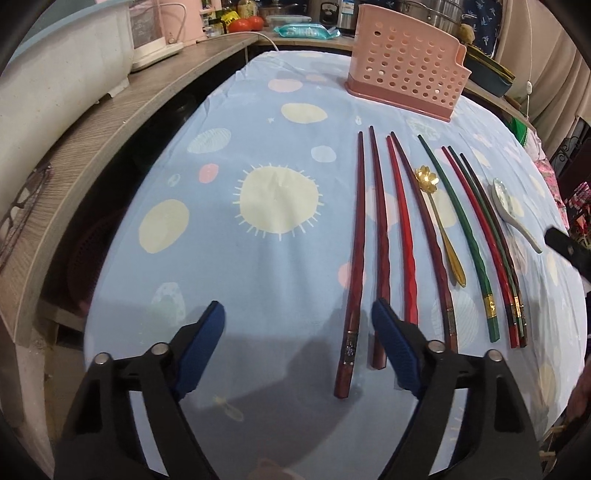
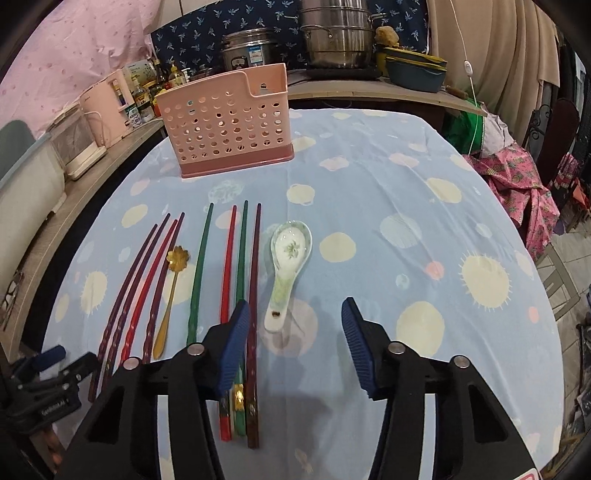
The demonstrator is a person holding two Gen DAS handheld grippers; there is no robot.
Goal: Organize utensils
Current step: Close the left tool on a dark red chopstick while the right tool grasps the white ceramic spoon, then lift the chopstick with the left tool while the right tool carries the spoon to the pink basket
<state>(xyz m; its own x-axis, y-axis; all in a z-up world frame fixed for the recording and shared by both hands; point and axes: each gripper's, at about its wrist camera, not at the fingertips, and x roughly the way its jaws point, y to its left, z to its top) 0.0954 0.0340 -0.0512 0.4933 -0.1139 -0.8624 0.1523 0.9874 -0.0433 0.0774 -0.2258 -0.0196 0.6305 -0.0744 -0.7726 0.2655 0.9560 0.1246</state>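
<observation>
Left claw: the left claw (image 1: 297, 325) hangs low over the near part of the surface, its jaws spread wide and gripping nothing; its blue pads (image 1: 391, 345) are bare, and the right-hand pad overlaps the near ends of the dark red chopsticks in the left wrist view.
Right claw: the right claw (image 2: 295, 328) is likewise spread apart and empty, above the near edge; its left pad sits in front of the grouped chopsticks in the right wrist view.
Surface: the surface (image 2: 388, 192) is covered by a light blue cloth printed with pale yellow and pink spots.
Holder: a pink perforated utensil holder (image 2: 227, 122) stands upright at the far side, well apart from the utensils; its contents cannot be seen.
Chopsticks, left group: four dark red chopsticks (image 1: 360, 236) lie flat, roughly parallel, tips toward the holder.
Gold spoon: a gold flower-bowl spoon (image 1: 439, 221) lies between the left group and a lone green chopstick (image 1: 461, 229).
Chopsticks, right group: a red, a green and a dark brown chopstick (image 2: 242, 273) lie close together, just beside the green one.
Ceramic spoon: a white ceramic spoon (image 2: 286, 266) lies bowl up, rightmost in the row.
Background: steel pots (image 2: 332, 33) stand on a shelf beyond.
</observation>
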